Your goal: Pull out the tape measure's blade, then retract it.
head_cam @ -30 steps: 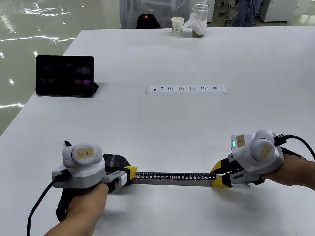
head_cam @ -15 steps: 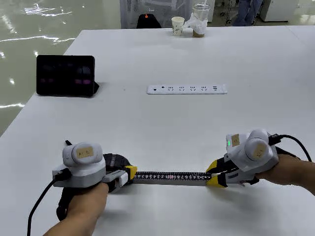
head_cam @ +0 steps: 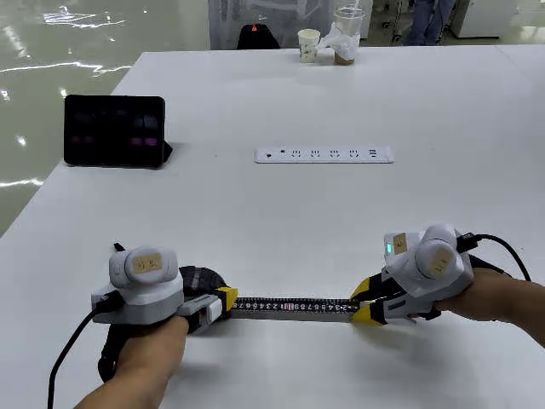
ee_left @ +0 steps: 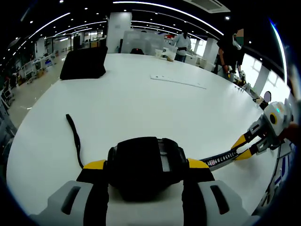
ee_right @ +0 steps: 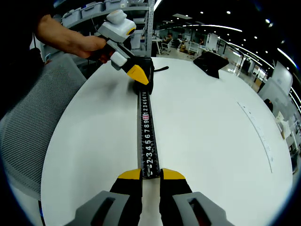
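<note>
Tape measure [head_cam: 201, 283]: black case near the worktop's [head_cam: 341, 221] front edge, clamped between the left gripper's [head_cam: 220, 298] fingers. Blade [head_cam: 294, 305] extended, long axis left-right across the head view, numbered face up. Case mouth points at the right gripper [head_cam: 361, 302], whose fingers are pinched on the blade's free end. Numerals rise away from that end. Blade lies low over the surface; contact cannot be told. Black strap [ee_left: 74, 139] trails on the worktop beside the case.

Worktop: white, matt. It carries a dark tablet [head_cam: 114, 130], a white power strip [head_cam: 324, 154] and cups [head_cam: 308, 44] at the far edge.

Room: glossy floor [head_cam: 51, 51], ceiling strip lights [ee_left: 160, 5].
</note>
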The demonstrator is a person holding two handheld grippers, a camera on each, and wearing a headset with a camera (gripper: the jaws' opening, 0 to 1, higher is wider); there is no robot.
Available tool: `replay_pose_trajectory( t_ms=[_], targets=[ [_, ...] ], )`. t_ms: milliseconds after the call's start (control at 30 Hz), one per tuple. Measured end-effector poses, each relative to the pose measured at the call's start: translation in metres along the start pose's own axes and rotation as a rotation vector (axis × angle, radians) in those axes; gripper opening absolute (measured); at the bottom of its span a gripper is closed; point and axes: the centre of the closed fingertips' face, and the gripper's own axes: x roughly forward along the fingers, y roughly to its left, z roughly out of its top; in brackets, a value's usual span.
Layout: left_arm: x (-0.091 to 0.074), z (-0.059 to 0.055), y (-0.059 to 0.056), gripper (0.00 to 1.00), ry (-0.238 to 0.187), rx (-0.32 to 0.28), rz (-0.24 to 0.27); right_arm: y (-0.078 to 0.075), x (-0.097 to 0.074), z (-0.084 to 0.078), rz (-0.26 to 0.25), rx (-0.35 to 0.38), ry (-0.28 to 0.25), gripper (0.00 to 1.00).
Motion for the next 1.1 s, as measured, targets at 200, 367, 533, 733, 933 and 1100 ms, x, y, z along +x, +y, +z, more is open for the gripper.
replay_pose_trajectory(
  t_ms=[200,367,533,733,933,1100],
  targets=[
    [0.0,0.0,0.0,0.58,0.0,-0.002,0.0,0.0,0.003,0.003,0.0,-0.004,-0.001,0.1],
    [0.0,0.0,0.0,0.58,0.001,-0.001,-0.001,-0.001,0.005,0.005,0.001,-0.003,-0.001,0.1],
    [0.0,0.0,0.0,0.58,0.001,-0.002,-0.002,-0.001,0.008,0.009,0.003,-0.004,-0.003,0.1],
    [-0.001,0.0,0.0,0.58,0.002,-0.004,-0.003,-0.001,0.012,0.014,0.005,-0.006,-0.007,0.1],
    [-0.001,0.0,-0.001,0.58,0.002,-0.008,-0.004,-0.002,0.015,0.018,0.005,-0.01,-0.008,0.1],
    [-0.001,0.0,0.0,0.58,0.002,-0.008,-0.004,-0.002,0.017,0.02,0.005,-0.01,-0.009,0.1]
  ],
)
